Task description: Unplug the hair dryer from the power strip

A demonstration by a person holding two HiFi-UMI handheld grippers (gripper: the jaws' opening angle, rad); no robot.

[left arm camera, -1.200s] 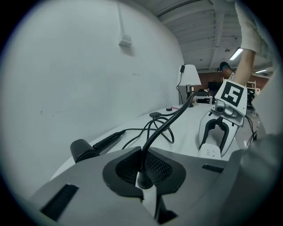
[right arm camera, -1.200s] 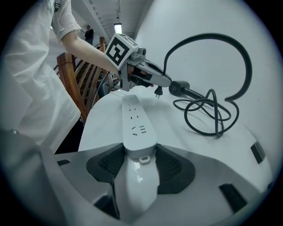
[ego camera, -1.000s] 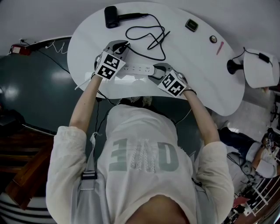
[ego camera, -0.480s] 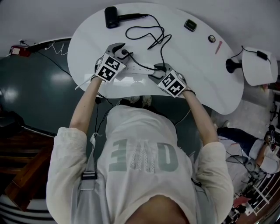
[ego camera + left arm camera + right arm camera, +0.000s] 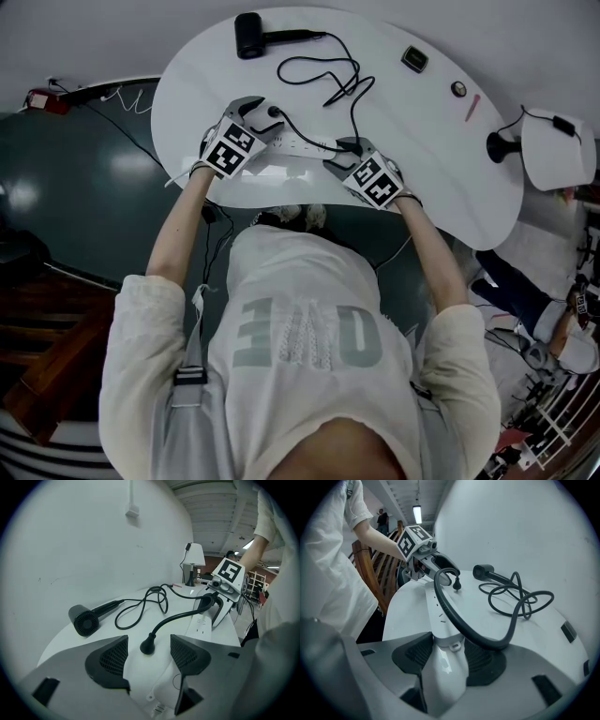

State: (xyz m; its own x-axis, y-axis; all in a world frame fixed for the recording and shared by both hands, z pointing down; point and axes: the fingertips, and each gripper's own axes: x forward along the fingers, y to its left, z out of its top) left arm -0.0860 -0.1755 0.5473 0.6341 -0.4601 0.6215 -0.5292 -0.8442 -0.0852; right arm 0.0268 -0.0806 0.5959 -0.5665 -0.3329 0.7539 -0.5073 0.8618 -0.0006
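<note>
The black hair dryer (image 5: 249,22) lies at the table's far side, its cord looping toward me. Its plug (image 5: 147,646) is out of the white power strip (image 5: 300,145) and rests on the table. It sits between the jaws of my left gripper (image 5: 148,654), which are opening; neither pad touches it. My right gripper (image 5: 446,651) is shut on the near end of the power strip (image 5: 440,620), with the cord draped over it. In the head view, the left gripper (image 5: 262,108) is at the strip's left end and the right gripper (image 5: 342,155) at its right end.
A small dark device (image 5: 413,59), a round object (image 5: 457,89) and a pink pen (image 5: 472,106) lie at the table's right. Beyond the right edge stands a desk lamp (image 5: 553,150). A dark floor surrounds the table (image 5: 441,178).
The left gripper, earlier shut on the plug at the strip, drew it out and moved slightly away. It has since opened, leaving the plug on the table. The right gripper stayed put.
</note>
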